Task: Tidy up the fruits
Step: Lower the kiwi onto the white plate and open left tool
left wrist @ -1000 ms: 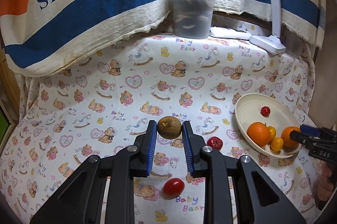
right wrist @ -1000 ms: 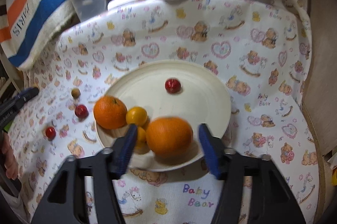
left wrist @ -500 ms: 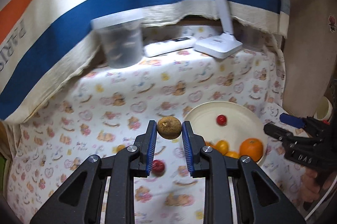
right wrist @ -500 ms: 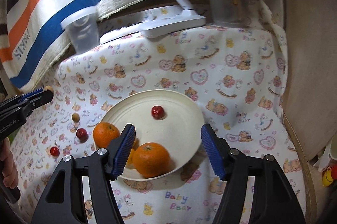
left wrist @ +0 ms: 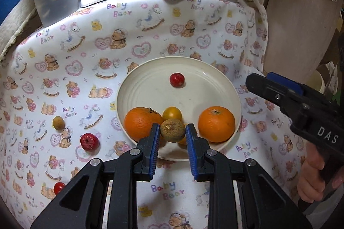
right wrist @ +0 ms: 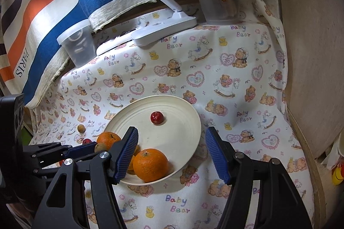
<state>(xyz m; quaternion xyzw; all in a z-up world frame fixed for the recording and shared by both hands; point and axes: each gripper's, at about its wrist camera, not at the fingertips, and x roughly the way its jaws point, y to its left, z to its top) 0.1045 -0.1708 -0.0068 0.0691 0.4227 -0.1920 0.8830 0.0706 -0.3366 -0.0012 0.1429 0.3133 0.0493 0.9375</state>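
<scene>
Blue-padded left gripper fingers clench a brown kiwi at lower centre, above the cream plate of oranges; right gripper fingers stand released, empty.

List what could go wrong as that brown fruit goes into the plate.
1. The brown fruit in the left tongs hangs over the crowded near rim of the plate; dropped there, it may bounce off the left orange or yellow fruit and roll onto the cloth.
2. The open right tongs hover close by the same rim; the two tools could collide.
</scene>
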